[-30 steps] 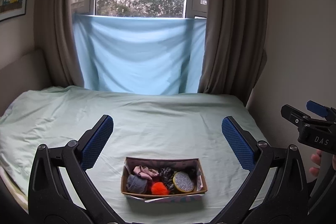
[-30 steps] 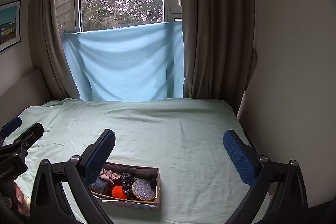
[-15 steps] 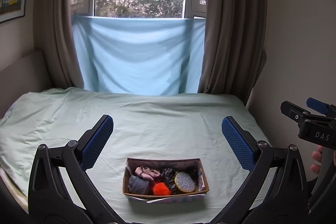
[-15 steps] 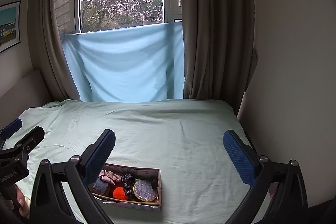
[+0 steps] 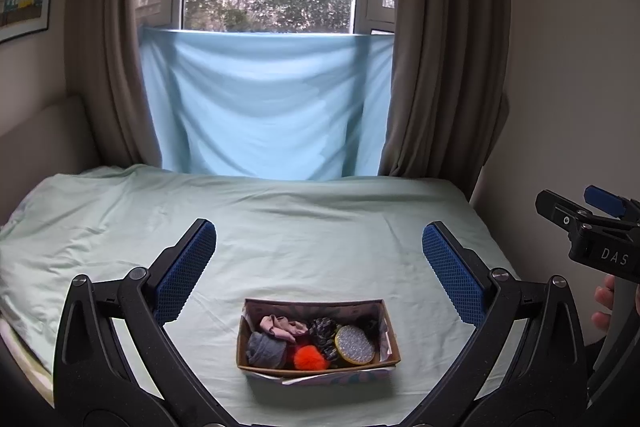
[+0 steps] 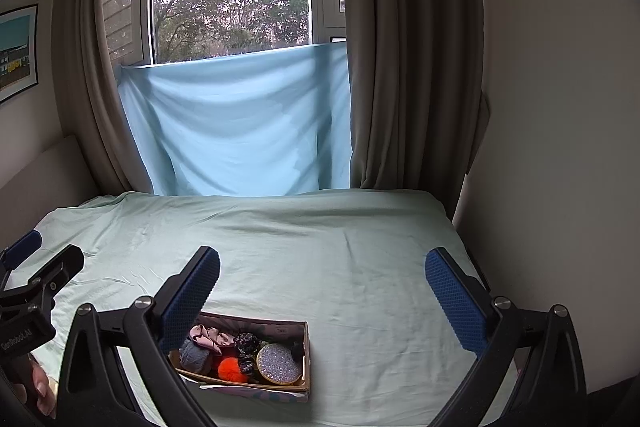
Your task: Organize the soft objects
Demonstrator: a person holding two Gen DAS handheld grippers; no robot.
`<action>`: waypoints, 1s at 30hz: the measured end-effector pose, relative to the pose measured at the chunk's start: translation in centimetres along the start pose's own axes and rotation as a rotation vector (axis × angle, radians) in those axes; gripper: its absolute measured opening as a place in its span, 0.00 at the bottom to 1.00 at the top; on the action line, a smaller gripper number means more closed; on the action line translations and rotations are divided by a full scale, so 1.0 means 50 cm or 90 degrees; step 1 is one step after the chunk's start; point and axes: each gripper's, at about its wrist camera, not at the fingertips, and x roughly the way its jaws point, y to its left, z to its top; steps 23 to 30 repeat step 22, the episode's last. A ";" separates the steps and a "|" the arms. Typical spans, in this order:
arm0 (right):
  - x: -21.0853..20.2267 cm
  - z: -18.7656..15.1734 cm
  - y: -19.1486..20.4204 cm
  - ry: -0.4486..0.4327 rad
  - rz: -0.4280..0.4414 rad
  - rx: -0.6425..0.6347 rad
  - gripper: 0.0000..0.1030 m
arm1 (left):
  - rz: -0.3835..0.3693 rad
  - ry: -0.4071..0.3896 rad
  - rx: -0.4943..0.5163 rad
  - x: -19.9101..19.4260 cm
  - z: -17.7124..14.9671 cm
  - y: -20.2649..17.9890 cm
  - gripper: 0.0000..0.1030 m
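A small cardboard box [image 5: 390,327] [image 6: 306,355] sits on the pale green bed near its front edge. Inside lie a grey sock roll [image 5: 264,349], a pink cloth [image 5: 282,326], an orange pom-pom [image 5: 310,357] [image 6: 232,369], a dark knotted piece [image 5: 324,331] and a round glittery pad [image 5: 355,344] [image 6: 278,365]. My left gripper [image 5: 320,267] hangs above and behind the box, open and holding nothing. My right gripper [image 6: 320,291] is open too, with the box under its left finger [image 6: 192,295].
The bed sheet [image 5: 320,219] stretches back to a light blue cloth [image 5: 264,107] hung under the window, with brown curtains on both sides. A wall [image 6: 560,147] runs along the bed's right edge. A hand [image 5: 604,303] holds the other gripper's handle.
Both grippers have drawn slightly back and up; the box sits a little lower and nearer the middle in each view. Nothing was picked up or let go.
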 end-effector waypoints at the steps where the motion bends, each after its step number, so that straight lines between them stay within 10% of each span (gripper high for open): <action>1: -0.001 0.000 0.002 0.000 0.000 0.000 0.99 | 0.000 -0.001 0.000 0.000 0.000 0.000 1.00; 30: 0.013 0.006 0.013 0.019 -0.002 0.002 0.99 | 0.013 -0.022 0.013 0.006 -0.006 -0.004 1.00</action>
